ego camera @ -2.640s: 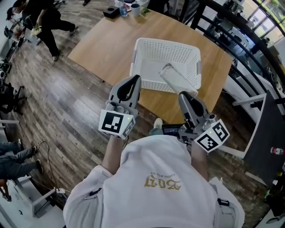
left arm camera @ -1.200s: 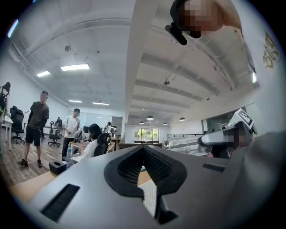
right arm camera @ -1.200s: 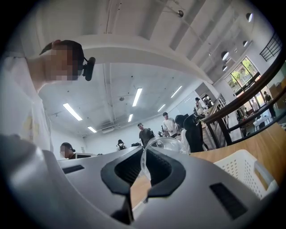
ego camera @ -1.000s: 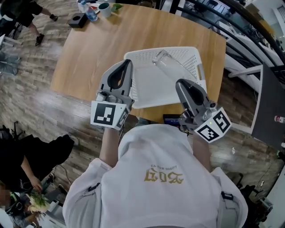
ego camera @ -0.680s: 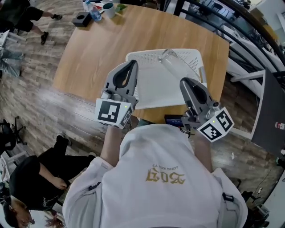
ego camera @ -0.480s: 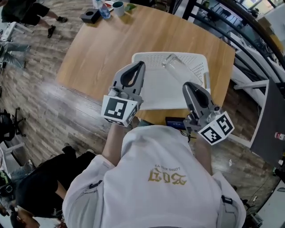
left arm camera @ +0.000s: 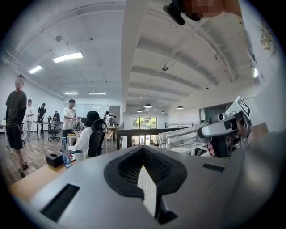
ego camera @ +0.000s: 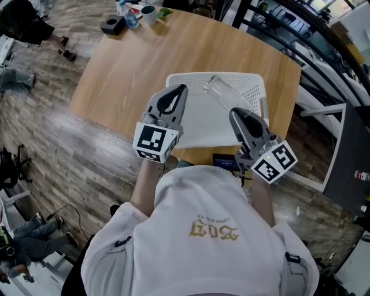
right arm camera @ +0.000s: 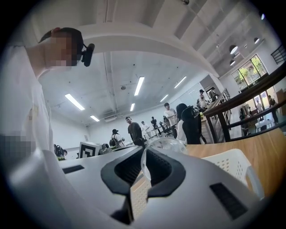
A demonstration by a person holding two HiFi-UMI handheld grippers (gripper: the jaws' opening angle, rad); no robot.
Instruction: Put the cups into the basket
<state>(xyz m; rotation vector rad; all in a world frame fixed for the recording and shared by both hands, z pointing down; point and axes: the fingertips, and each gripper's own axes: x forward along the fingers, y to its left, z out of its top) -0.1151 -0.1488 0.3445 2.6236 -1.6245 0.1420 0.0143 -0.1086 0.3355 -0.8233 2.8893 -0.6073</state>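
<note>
The wooden desk (ego camera: 133,63) carries a white perforated basket (ego camera: 254,95), which sits at the desk edge nearest the person. The person's white-clad torso is just below the basket in the head view.

The left tongs (ego camera: 180,89) hover over the basket's left rim. In the left gripper view their dark pads meet at the tip, clenched on nothing (left arm camera: 143,150). The right tongs (ego camera: 236,114) reach over the basket's near rim towards its middle, and in the right gripper view they are clenched on the wall of a clear cup (right arm camera: 163,145), whose rounded end rises between the pads. That view also shows the basket's (right arm camera: 232,165) rim to the right of the tongs (right arm camera: 145,154).

From the head view the cup (ego camera: 219,92) lies tilted inside the basket's outline, running from the right tongs' tip towards the far rim. Whether it touches the basket floor cannot be told.

Well apart from the basket, at the desk's far left corner, stand a black box (ego camera: 111,25), a bottle (ego camera: 128,14) and a mug (ego camera: 149,13). The left gripper view shows the same box (left arm camera: 53,159), bottle (left arm camera: 65,152) and mug (left arm camera: 79,155).
</note>
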